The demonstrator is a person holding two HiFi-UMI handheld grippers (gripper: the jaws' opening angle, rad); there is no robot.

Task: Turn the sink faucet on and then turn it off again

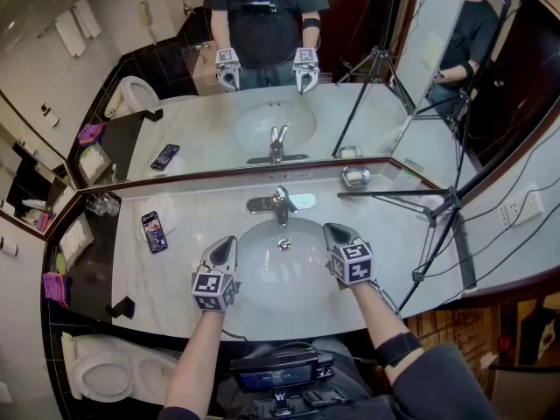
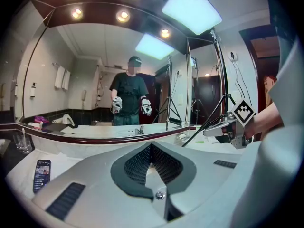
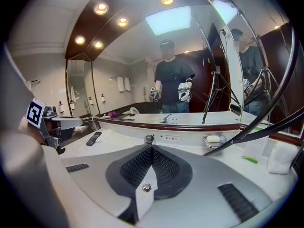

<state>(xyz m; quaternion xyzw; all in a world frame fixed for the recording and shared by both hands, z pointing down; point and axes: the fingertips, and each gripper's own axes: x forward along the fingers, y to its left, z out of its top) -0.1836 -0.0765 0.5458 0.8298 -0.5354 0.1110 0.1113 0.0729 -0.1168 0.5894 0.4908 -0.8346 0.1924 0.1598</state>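
We're hovering the left gripper (image 1: 226, 245) & right gripper (image 1: 336, 233) over the white oval basin (image 1: 262, 274), by the front edge of the pale marble worktop (image 1: 197, 208); fingers on both clenched, empty. The chrome single-lever faucet (image 1: 280, 203) is sitting at the back edge, centre, untouched. Prob. best: sliding the right fingers under the lever, lifting gently, then pressing down. A black phone (image 1: 154, 231) is lying toward the left edge; a black tripod leg (image 1: 394, 194) is crossing the right side.
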